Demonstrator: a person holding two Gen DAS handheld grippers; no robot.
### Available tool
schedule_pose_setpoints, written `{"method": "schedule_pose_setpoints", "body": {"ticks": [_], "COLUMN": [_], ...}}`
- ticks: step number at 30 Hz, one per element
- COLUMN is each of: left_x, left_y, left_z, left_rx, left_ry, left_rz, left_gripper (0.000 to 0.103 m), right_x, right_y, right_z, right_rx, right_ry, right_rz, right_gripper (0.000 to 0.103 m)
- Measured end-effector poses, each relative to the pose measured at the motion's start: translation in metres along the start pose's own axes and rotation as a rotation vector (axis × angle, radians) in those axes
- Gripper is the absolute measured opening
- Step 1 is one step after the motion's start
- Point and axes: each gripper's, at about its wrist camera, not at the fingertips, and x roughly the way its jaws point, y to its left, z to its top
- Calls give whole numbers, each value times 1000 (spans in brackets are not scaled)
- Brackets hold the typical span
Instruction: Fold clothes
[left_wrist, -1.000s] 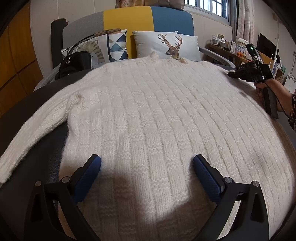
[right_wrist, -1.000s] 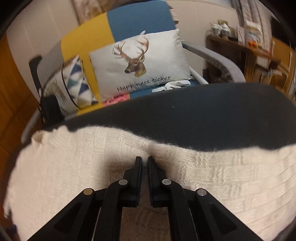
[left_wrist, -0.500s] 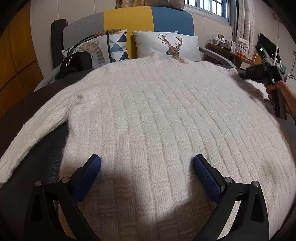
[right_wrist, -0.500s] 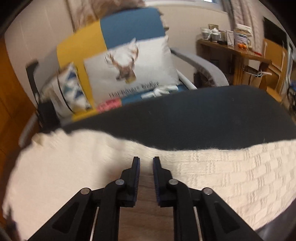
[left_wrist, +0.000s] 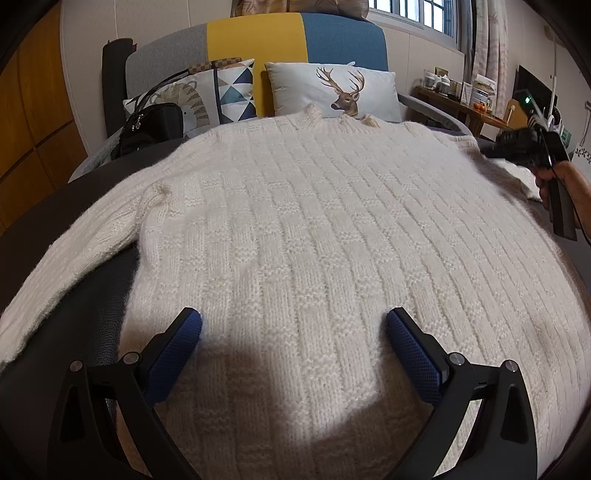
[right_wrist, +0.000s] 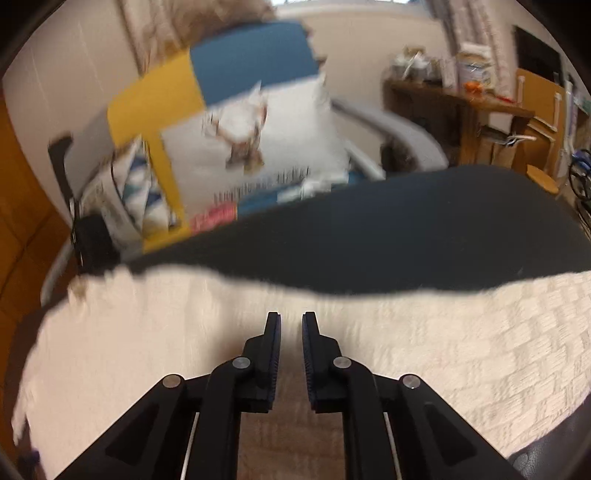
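Left gripper (left_wrist: 293, 334): jaws spread wide, blue pads low in the frame, poised over the lower body of the sweater; contact cannot be told.
Right gripper (right_wrist: 290, 334): jaws parted by a narrow gap, nothing between them, over the sweater's upper edge; view blurred.
Right hand (left_wrist: 554, 181): at right edge of the left wrist view, wrapped round the gripper's handle, gripper nose at the sweater's right shoulder.
Sweater (left_wrist: 314, 229): cream, basket-weave knit, spread flat, collar at frame top, one sleeve running to lower left.
Bench (right_wrist: 406, 225): dark surface under the sweater, bare beyond its upper edge.
Sofa (left_wrist: 295, 37): grey, yellow and blue back, behind the bench.
Deer cushion (left_wrist: 332, 92): white, upper centre.
Patterned cushion (left_wrist: 221, 92): left of the deer cushion.
Black bag (left_wrist: 151, 125): upper left, on the sofa.
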Motion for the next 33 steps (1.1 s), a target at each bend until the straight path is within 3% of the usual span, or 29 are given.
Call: {"method": "schedule_pose_setpoints", "body": {"ticks": [3, 5, 7, 9, 10, 12, 14, 15, 17, 22, 28, 33], "left_x": [0, 0, 0, 0, 0, 0, 0, -1, -1, -1, 1, 1], "left_y": [0, 0, 1, 0, 0, -1, -1, -1, -1, 6, 16, 20], "left_z": [0, 0, 0, 0, 0, 1, 1, 2, 3, 13, 25, 24], "left_rx": [0, -2, -2, 0, 1, 3, 4, 4, 5, -27, -70, -108], "left_ry": [-1, -1, -1, 0, 1, 3, 5, 7, 14, 13, 9, 19], "left_rz": [-1, -2, -2, 2, 4, 9, 13, 15, 22, 100, 197, 167], "left_gripper": [101, 101, 101, 101, 101, 101, 101, 101, 101, 102, 101, 95], "right_x": [-20, -45, -57, -52, -51, -52, -58, -65, -79, -91, -75, -71], "right_y": [-6, -6, -1, 0, -6, -17, -21, -20, -11, 49, 93, 92], "right_z": [-12, -25, -41, -54, -58, -61, -59, -59, -64, -91, -129, -138], "right_rx": [27, 55, 0, -60, -58, -30, 30, 67, 92, -83, -255, -275], "right_ry": [-35, -79, -41, 36, 28, 22, 24, 18, -16, 41, 59, 50], "right_rz": [9, 69, 90, 23, 19, 15, -6, 11, 97, 167, 45, 3], "right_gripper": [11, 11, 11, 9, 3, 2, 4, 10, 10, 11, 12, 11]}}
